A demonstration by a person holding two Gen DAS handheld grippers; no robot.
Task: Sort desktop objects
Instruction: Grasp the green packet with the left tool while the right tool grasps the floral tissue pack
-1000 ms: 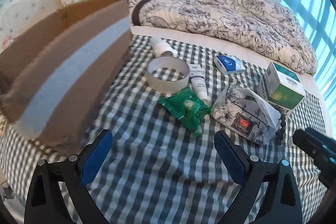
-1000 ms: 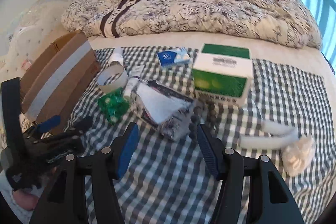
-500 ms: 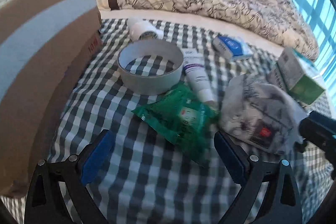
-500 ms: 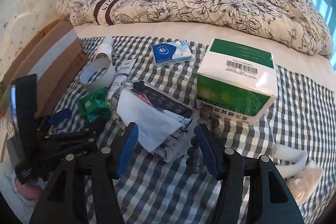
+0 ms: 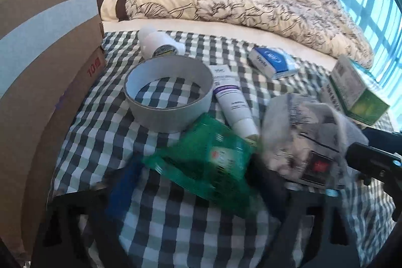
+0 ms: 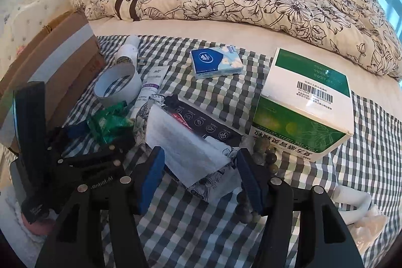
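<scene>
**Tongs closing in on the first picks**

Both tongs stand apart with nothing clamped. Left gripper (image 5: 193, 180) straddles the crinkly green plastic packet (image 5: 208, 162), its blurred blue pads (image 5: 123, 182) flanking the packet at 6 o'clock in the left wrist view. Right gripper (image 6: 201, 175) brackets the near corner of the floral soft tissue pack (image 6: 191, 142), white sheet uppermost, at 6 o'clock in its own view.

Everything lies on the grey-and-white checked cloth (image 6: 364, 132). Beyond the packet, at 11 o'clock, sits the white tape roll (image 5: 168, 94), touching the white squeeze tube (image 5: 231, 97); a white bottle (image 5: 158, 44) lies just behind. The brown cardboard box (image 5: 45, 72) fills 9 o'clock, likely the sorting bin. At 2 o'clock stand the small blue tissue pack (image 5: 273, 62) and the green-and-white carton (image 6: 304, 104), dark beads (image 6: 266, 155) against its base.

Judged step: approach, grasp not yet made. Next, the left pads should squeeze the slippery packet at its middle, then lift toward the box.
</scene>
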